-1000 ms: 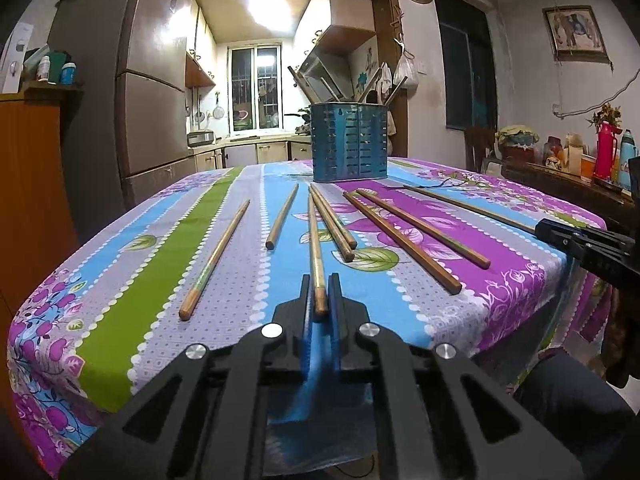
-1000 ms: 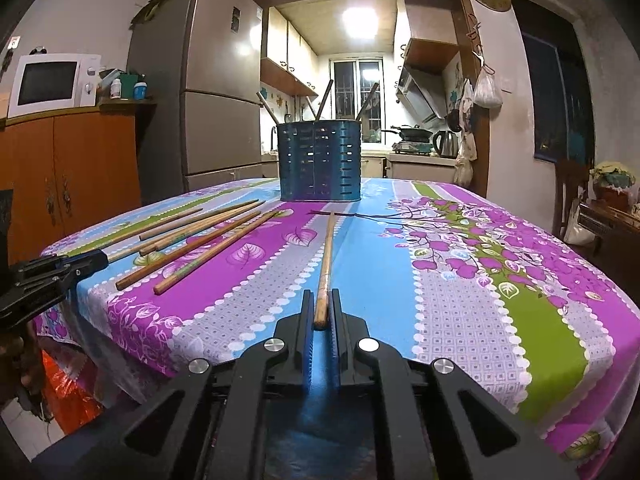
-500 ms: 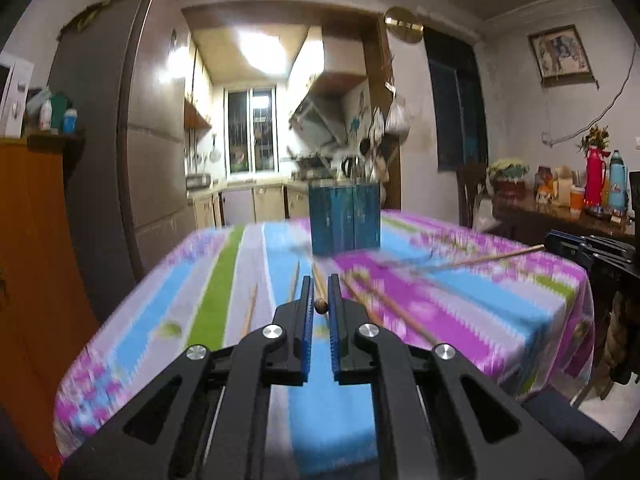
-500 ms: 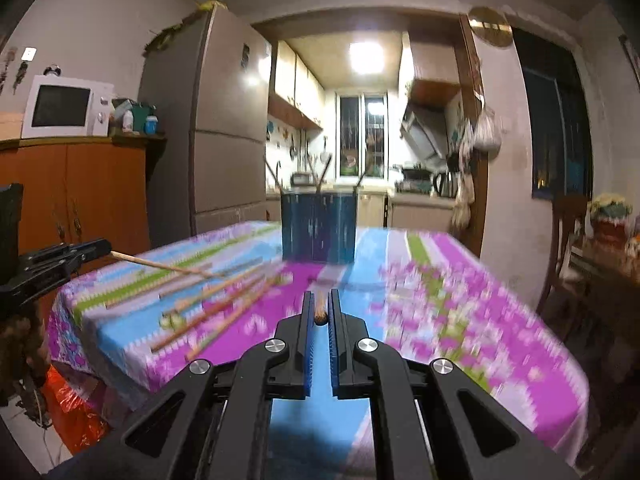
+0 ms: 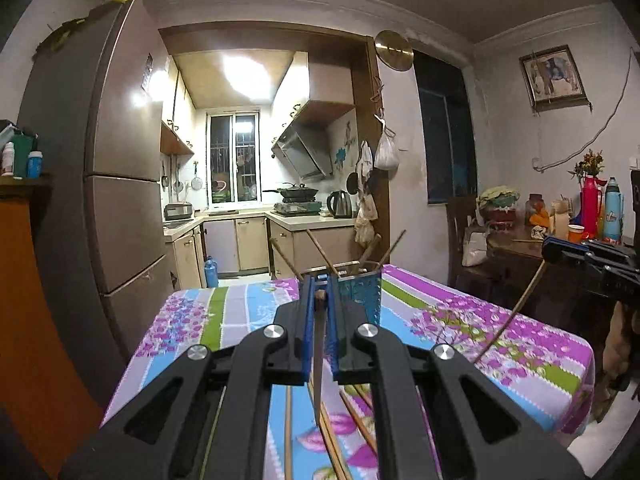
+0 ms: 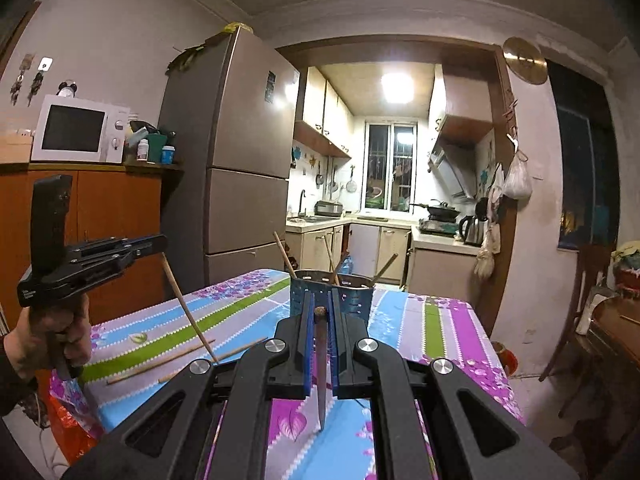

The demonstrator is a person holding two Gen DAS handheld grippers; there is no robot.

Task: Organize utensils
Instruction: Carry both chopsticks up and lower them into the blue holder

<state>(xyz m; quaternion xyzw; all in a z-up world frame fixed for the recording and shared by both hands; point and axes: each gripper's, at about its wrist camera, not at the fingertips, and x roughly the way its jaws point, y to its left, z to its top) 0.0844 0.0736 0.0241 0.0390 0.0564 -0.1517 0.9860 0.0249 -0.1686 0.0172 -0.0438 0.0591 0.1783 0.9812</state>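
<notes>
My left gripper (image 5: 319, 288) is shut on a wooden chopstick (image 5: 318, 360) that hangs tip-down above the table. My right gripper (image 6: 319, 304) is shut on another chopstick (image 6: 321, 368), also hanging tip-down. Both are lifted above the floral tablecloth (image 5: 440, 320). A blue perforated utensil holder (image 5: 360, 292) with several chopsticks in it stands at the far end of the table; it also shows in the right wrist view (image 6: 356, 300). Several loose chopsticks (image 5: 352, 416) lie on the cloth below me. The left gripper with its chopstick shows in the right wrist view (image 6: 158, 242), the right one in the left wrist view (image 5: 550, 250).
A tall fridge (image 6: 236, 176) stands left of the table. An orange cabinet (image 6: 104, 216) carries a microwave (image 6: 76, 130). A side table with flasks (image 5: 596, 208) and a chair (image 5: 464, 236) stand to the right. The kitchen (image 5: 248, 200) lies beyond the table.
Both grippers have lifted their chopsticks off the table and tilted them from flat to hanging tip-down. The views rose from table level to well above it.
</notes>
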